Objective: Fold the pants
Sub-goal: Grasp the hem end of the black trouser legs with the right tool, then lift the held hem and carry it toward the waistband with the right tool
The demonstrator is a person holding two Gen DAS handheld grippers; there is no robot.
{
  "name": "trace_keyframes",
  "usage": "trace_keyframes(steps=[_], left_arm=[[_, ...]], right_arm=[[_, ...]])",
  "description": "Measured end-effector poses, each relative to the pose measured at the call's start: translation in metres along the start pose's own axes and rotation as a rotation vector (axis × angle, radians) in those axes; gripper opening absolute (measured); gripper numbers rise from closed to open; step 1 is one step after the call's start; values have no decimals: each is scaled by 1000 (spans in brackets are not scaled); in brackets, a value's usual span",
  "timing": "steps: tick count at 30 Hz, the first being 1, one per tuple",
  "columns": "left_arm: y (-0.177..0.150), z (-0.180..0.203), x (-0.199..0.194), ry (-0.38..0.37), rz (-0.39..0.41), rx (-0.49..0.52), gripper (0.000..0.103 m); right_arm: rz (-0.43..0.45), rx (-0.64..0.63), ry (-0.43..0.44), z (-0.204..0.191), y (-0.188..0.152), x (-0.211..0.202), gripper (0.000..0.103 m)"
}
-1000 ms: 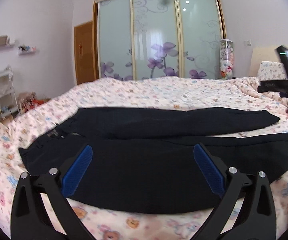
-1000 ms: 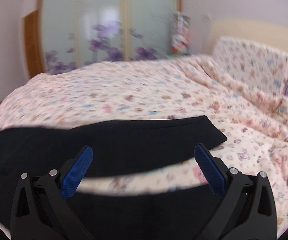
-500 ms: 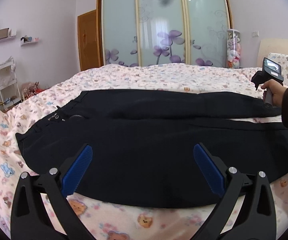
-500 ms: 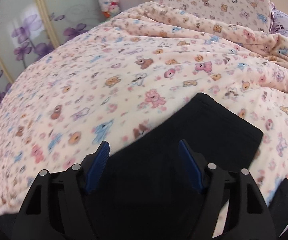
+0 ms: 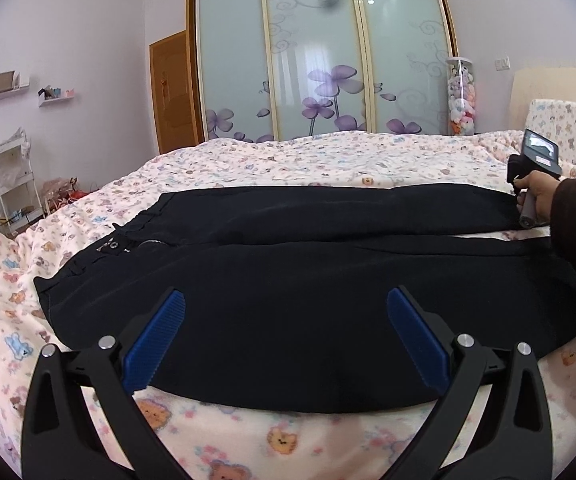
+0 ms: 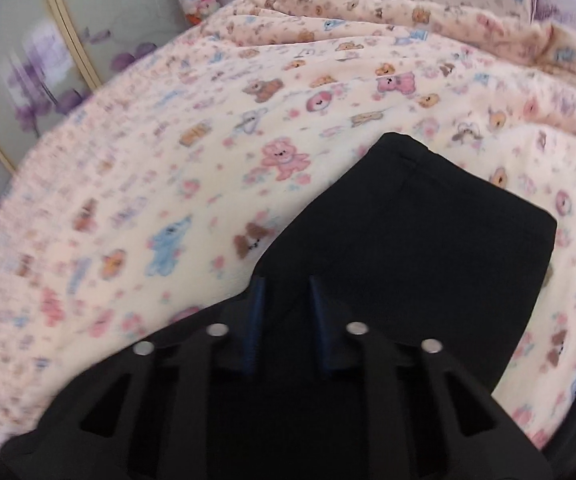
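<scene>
Black pants (image 5: 307,280) lie flat across the bed, waistband at the left, both legs running to the right. My left gripper (image 5: 286,328) is open and empty, hovering over the near leg's front edge. My right gripper (image 6: 286,292) has its jaws nearly together around the far leg (image 6: 419,240) close to its hem; whether the blue pads pinch the cloth is not clear. In the left wrist view the right gripper's handle (image 5: 529,196), held by a hand, sits at the far leg's right end.
The bed has a pink teddy-print blanket (image 5: 327,160). A pillow (image 5: 567,124) lies at the right. Sliding wardrobe doors (image 5: 319,64) stand behind the bed, and shelves (image 5: 8,184) are at the left wall.
My right gripper came down onto the far leg's hem end and its jaws closed from wide open to nearly together. My left gripper lowered slightly toward the near leg and stayed open.
</scene>
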State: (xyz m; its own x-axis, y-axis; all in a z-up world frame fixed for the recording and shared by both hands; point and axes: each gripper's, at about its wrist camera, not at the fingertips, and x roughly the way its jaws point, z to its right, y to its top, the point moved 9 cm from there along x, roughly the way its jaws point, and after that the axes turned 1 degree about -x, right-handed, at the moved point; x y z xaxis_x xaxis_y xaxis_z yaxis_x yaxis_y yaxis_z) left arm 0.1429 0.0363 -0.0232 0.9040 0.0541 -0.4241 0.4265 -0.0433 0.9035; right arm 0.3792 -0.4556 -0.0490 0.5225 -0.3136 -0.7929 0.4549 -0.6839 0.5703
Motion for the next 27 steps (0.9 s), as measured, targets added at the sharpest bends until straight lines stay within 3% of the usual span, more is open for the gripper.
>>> trace_keyframes(steps=[8, 14, 23, 27], left_arm=[[-4, 0, 8, -83, -49, -55, 101], [-7, -11, 13, -94, -76, -119, 101], [3, -15, -4, -92, 0, -157, 101], [6, -19, -8, -66, 21, -175, 101]], right_arm=[[49, 85, 234, 13, 2, -56, 13], [92, 80, 409, 31, -11, -124, 7], [115, 24, 525, 72, -61, -200, 3], [215, -32, 521, 101, -86, -237, 0]])
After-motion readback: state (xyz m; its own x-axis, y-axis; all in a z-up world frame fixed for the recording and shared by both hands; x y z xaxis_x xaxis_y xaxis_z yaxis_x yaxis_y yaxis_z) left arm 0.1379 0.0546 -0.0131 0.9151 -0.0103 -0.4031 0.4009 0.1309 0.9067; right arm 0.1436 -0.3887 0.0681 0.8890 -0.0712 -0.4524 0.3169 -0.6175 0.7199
